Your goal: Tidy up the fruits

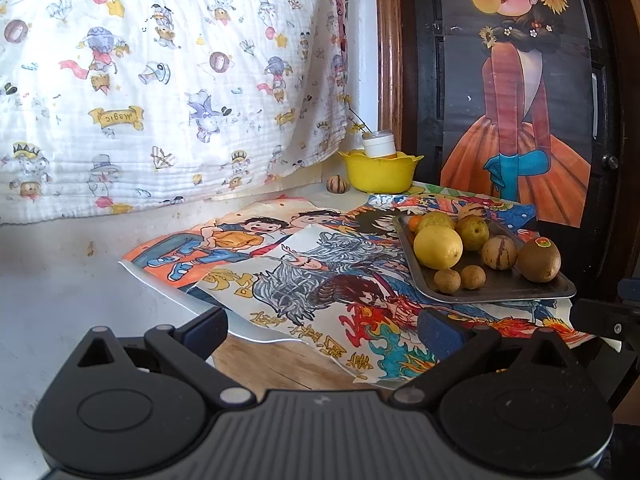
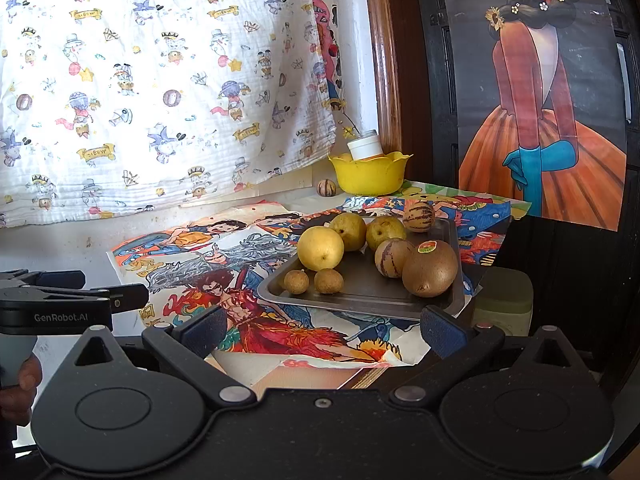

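Both tools hang back from the work, short of the near edge of the tabletop (image 2: 248, 372), which is covered with bright hand-coloured cartoon drawings on paper (image 1: 320, 264). The left hand-held gripper (image 1: 322, 326) has its jaws spread wide with nothing between them, and the right hand-held gripper (image 2: 322, 326) is likewise released and empty. The fruit lies together on a dark grey metal tray (image 2: 360, 292) toward the right side: a large round yellow lemon-like fruit (image 2: 320, 248), two small brown round longan-like fruits (image 2: 312, 281) at the tray's near edge, a fuzzy brown kiwi with a sticker (image 2: 430, 268), striped tan fruits (image 2: 394, 258) and duller yellow-green ones (image 2: 368, 232) behind. Farther back, by the patterned white cloth (image 1: 160, 80), stands a yellow scalloped plastic bowl (image 2: 370, 178) with a white jar (image 2: 365, 145) in it, and one striped fruit (image 2: 326, 188) lies alone just beside the bowl. As I read it, sorting has not begun. The next move calls for choosing one fruit, probably a near one, and closing gently so that it does not roll.
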Motion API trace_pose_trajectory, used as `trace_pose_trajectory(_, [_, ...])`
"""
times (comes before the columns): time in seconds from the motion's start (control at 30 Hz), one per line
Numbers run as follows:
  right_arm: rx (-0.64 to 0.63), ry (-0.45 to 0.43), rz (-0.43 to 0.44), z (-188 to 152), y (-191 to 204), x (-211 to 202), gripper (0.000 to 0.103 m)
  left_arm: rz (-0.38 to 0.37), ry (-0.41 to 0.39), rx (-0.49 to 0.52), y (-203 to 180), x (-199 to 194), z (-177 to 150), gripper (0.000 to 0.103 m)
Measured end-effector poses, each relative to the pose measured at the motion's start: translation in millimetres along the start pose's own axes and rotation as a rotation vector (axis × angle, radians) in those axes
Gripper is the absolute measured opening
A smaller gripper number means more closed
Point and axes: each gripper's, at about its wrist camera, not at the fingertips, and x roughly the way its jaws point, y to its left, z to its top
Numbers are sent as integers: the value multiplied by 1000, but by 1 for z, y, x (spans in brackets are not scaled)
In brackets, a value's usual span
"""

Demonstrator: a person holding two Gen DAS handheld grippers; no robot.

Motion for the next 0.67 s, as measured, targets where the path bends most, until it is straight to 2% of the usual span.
trace_pose_trajectory(0.67, [2,0,-1,0,0,0,102,11,-3,-2,0,-1,-1,103])
